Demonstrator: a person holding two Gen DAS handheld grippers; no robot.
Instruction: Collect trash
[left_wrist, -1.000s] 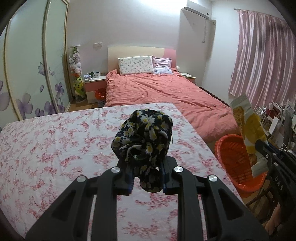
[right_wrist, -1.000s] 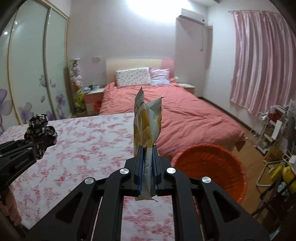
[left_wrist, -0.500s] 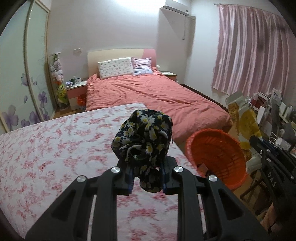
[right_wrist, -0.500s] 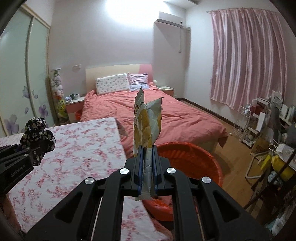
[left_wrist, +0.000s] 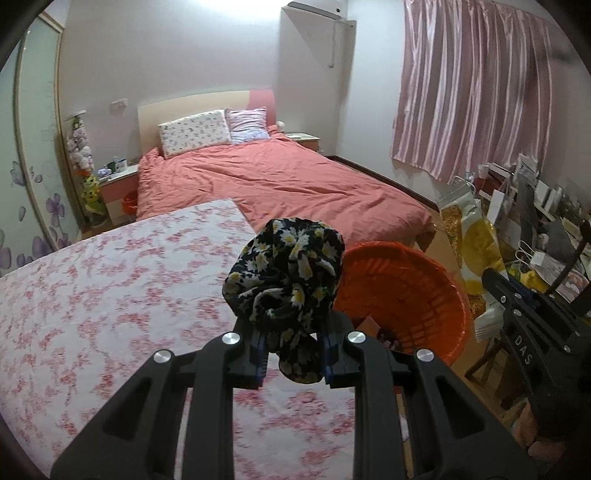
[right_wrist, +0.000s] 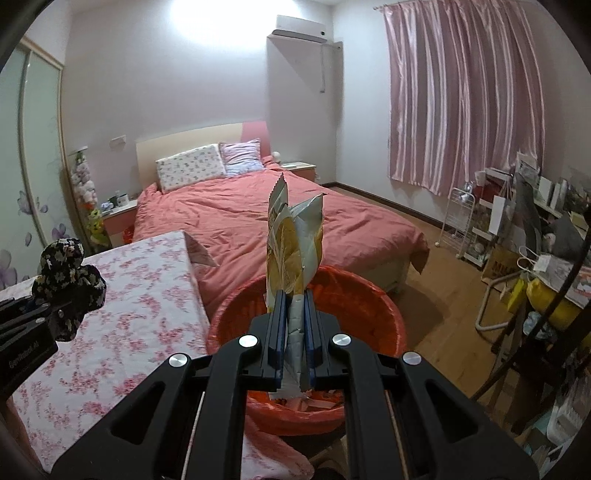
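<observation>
Orange basket gapes open on top, right beside the floral table's edge; red bed behind, cluttered shelves hemming the far side.

Both grippers, left and right, were matte black with forked, cut-out arms, each carrying four round silver screws. Their jaws bore blue pads. White letters "DAS" marked the right one's side, and faint white lettering the left's.

basket right of table, bed behind.
</observation>
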